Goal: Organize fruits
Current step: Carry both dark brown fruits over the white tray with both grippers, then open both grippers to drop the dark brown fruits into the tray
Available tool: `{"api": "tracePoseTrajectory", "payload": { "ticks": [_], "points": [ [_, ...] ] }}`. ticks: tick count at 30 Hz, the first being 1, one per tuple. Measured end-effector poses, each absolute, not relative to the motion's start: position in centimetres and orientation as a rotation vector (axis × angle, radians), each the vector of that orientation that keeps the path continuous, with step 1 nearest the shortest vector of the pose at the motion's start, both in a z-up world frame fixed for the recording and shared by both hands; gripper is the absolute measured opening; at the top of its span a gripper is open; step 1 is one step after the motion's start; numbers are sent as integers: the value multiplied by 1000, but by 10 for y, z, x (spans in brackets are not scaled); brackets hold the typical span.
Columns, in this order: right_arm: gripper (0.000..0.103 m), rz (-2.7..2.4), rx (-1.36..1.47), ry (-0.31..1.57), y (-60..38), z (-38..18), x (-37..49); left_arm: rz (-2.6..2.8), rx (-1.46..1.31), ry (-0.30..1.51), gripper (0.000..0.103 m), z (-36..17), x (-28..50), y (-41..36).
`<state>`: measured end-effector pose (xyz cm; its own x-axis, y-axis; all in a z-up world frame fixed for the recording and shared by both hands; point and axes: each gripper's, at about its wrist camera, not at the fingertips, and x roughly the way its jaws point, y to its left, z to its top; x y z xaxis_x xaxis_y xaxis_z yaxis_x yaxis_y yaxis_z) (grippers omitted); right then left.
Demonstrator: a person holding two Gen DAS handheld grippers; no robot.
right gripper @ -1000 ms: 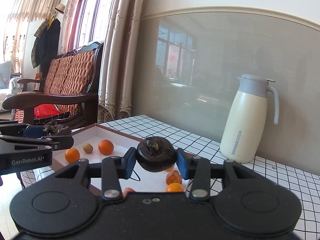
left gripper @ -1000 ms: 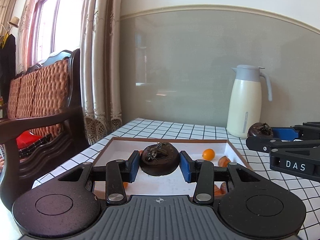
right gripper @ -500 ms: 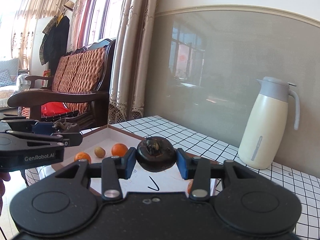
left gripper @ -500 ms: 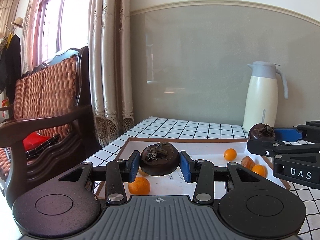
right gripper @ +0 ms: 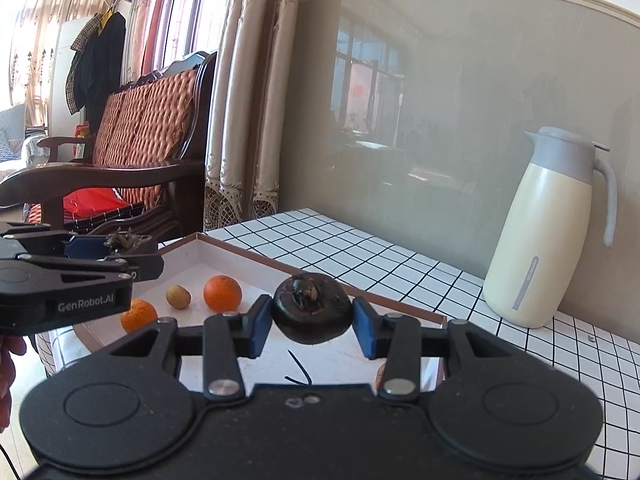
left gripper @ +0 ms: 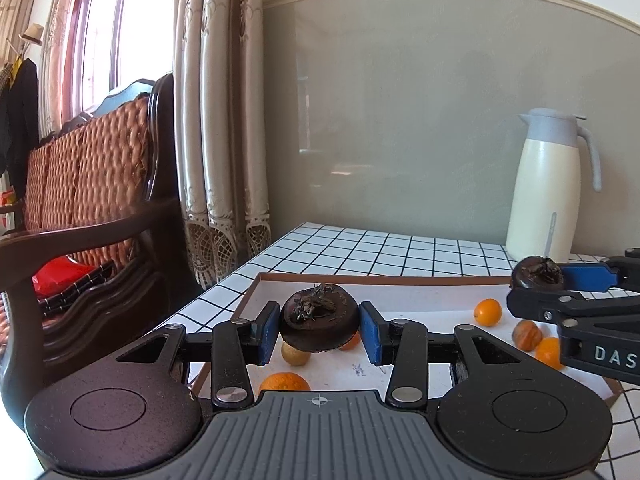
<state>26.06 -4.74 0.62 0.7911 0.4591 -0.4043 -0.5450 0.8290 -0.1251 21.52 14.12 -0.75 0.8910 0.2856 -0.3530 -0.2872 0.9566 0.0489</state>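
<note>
Left tongs (left gripper: 319,330) clenched on a dark brown flat fruit (left gripper: 319,322), dried calyx on top, blue pads (left gripper: 267,332) pressed to both its sides, fruit held in the air above the tray. Right tongs (right gripper: 308,326) same deal: clenched on a second dark fruit (right gripper: 309,313), also held above the tray. In the left wrist view the right tongs come in from the right edge with their fruit at the tip; in the right wrist view the left tongs sit at the left edge, "GenRobot.AI" on the side.

Below them, a shallow tray (left gripper: 440,294), white inside, brown rim, on the table (left gripper: 360,248) with a white cloth in black grid lines. On the tray floor: an orange (left gripper: 285,382) close to the left tongs' body, a small yellow-green fruit (left gripper: 295,354) just beyond it, another orange piece partly hidden behind the held fruit. Right side of the tray: a small orange (left gripper: 487,312), a brownish-red fruit (left gripper: 527,335), another orange (left gripper: 549,352) touching or just beside it, partly covered by the right tongs. Pen marks on the tray floor (right gripper: 300,368).

Farther back on the table, a cream thermos jug (left gripper: 546,184) with grey lid, by the grey wall. Left of the table: curtains (left gripper: 224,120), a wooden bench with woven back (left gripper: 92,168), a window behind.
</note>
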Motion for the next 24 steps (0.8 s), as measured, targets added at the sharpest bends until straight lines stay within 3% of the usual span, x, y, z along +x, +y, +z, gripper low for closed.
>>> {"api": "tracePoseTrajectory", "payload": {
  "ticks": [24],
  "points": [
    [36,447,-249,525,-47,-15,327,330,-46,441,43,-25,258,174]
  ]
}}
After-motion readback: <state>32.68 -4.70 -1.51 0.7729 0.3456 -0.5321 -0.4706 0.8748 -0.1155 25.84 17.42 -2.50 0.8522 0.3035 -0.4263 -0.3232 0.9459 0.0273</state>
